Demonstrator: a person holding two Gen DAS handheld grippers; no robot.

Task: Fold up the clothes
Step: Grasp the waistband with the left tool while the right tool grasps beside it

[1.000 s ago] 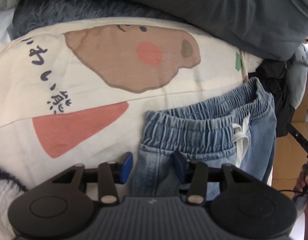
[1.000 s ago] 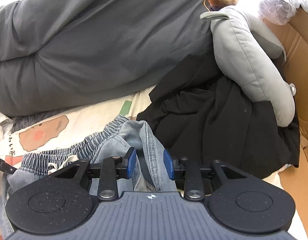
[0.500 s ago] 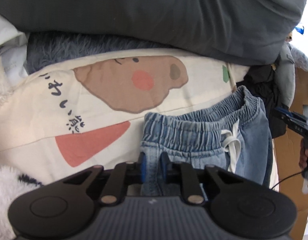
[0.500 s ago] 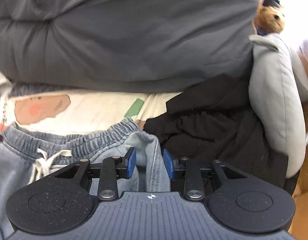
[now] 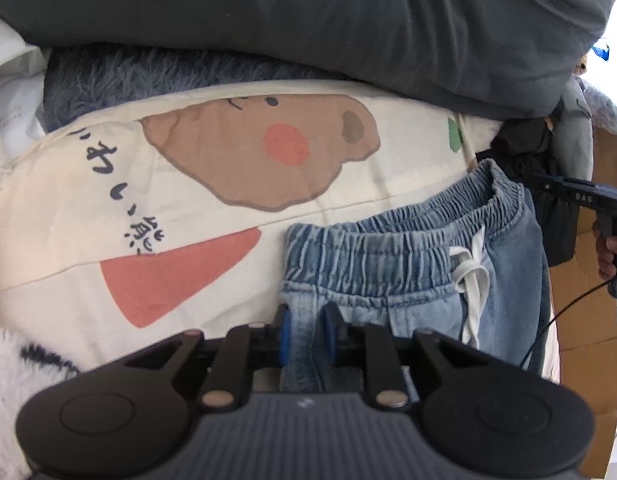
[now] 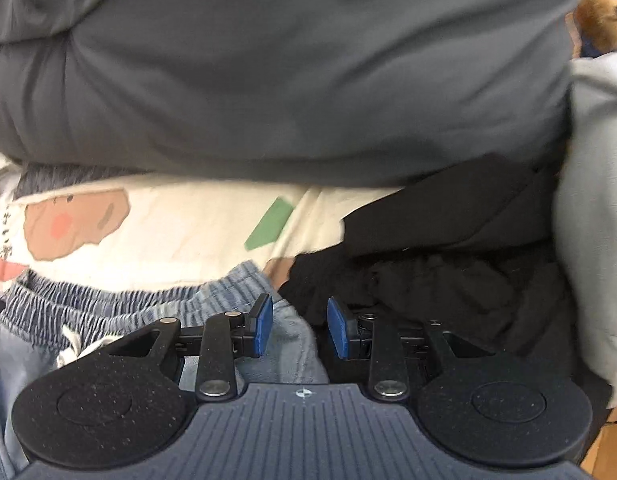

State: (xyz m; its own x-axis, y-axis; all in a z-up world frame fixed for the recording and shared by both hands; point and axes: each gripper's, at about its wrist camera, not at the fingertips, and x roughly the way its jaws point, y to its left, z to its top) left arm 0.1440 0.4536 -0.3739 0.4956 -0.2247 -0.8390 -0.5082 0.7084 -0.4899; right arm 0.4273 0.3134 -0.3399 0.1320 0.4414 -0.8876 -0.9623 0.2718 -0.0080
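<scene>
A bulky dark grey quilt, smooth and softly creased, fills the space beyond everything else. Just in front of the quilt lies a cream cotton sheet printed with a brown bear face with a pink cheek, dark Japanese characters and an orange carrot-shaped wedge. A shaggy blue-grey fleece peeks out between the sheet and the quilt. To the right of the sheet sits a crumpled heap of black clothing, with a padded pale grey cushion past it and brown cardboard at the edge.

The light blue denim pants lie on the sheet's near right part, with a ruched elastic waistband and a flat white drawstring tied in a bow.

The left gripper is clenched on a fold of denim just below the waistband, its blue pads pressing the cloth from both sides. The right gripper has its blue pads spread apart, with soft denim bunched loosely between them at the pants' edge beside the black clothing; the fabric is not pinched.
</scene>
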